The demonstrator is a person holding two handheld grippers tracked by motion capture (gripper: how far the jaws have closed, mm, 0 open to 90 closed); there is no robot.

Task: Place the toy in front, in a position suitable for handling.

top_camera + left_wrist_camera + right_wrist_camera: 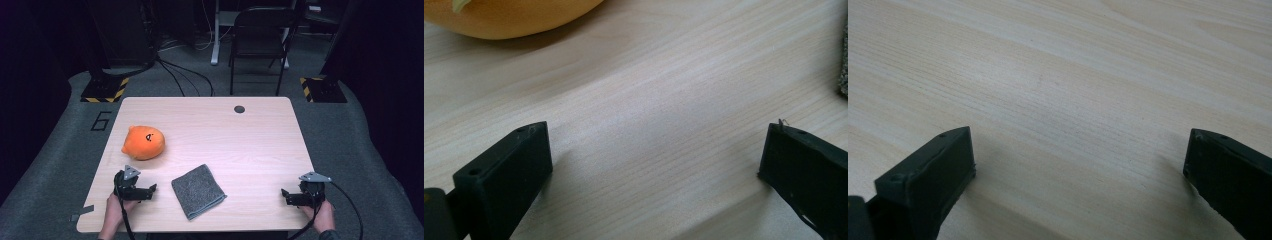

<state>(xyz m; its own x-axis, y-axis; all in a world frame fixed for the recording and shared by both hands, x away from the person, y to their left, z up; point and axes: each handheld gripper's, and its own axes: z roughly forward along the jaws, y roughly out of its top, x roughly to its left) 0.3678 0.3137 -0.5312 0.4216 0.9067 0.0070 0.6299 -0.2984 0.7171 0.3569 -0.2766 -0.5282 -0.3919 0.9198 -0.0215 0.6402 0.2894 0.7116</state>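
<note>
Grey cloth (198,191) lies folded near the front edge of the wooden surface (250,145), between the two grippers; left gripper (150,190) rests just beside it, jaws spread on nothing; right gripper (285,196) sits well apart, jaws likewise spread; farther back, an orange plush toy (143,142) lies behind the left gripper.

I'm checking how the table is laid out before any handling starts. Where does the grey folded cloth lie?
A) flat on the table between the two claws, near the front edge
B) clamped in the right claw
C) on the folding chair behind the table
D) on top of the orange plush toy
A: in the high view the grey folded cloth lies flat on the table, between the left claw and right claw, touching neither.
</note>
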